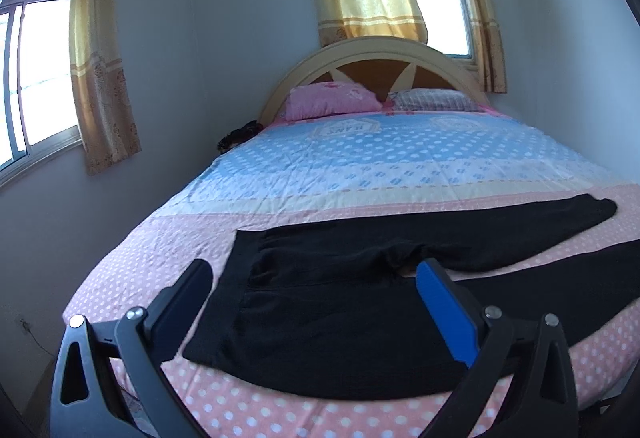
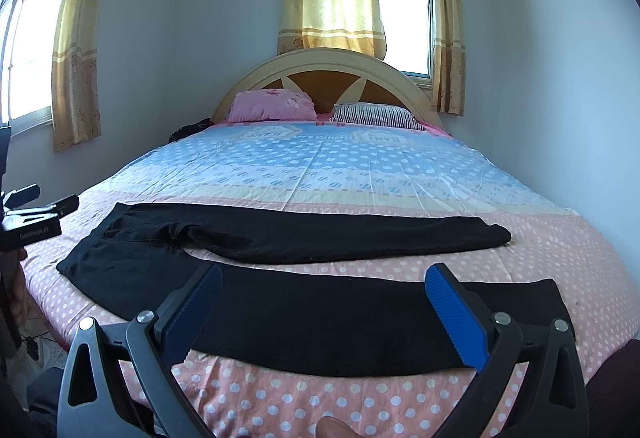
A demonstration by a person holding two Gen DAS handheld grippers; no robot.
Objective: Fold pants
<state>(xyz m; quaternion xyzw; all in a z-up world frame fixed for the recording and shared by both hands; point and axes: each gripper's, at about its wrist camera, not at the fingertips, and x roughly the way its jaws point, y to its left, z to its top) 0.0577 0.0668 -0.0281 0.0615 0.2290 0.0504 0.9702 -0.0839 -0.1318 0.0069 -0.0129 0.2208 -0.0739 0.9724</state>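
Left gripper (image 1: 312, 274), left wrist view: jaws spread wide, nothing held, hovering over pants (image 1: 320, 302) at waist end. Pants lie flat on bed (image 1: 360, 165) near its foot edge, legs splayed apart, running away to the right.

Right wrist view: right gripper (image 2: 324, 278) also released, empty, above near leg of pants (image 2: 312, 314); far leg lies toward headboard (image 2: 320, 67).

Judgement: fabric looks soft, light, limp; will sag and drag on sheet. Best hold: waistband corner w/ left, near-leg cuff w/ right, pinching one layer edge.
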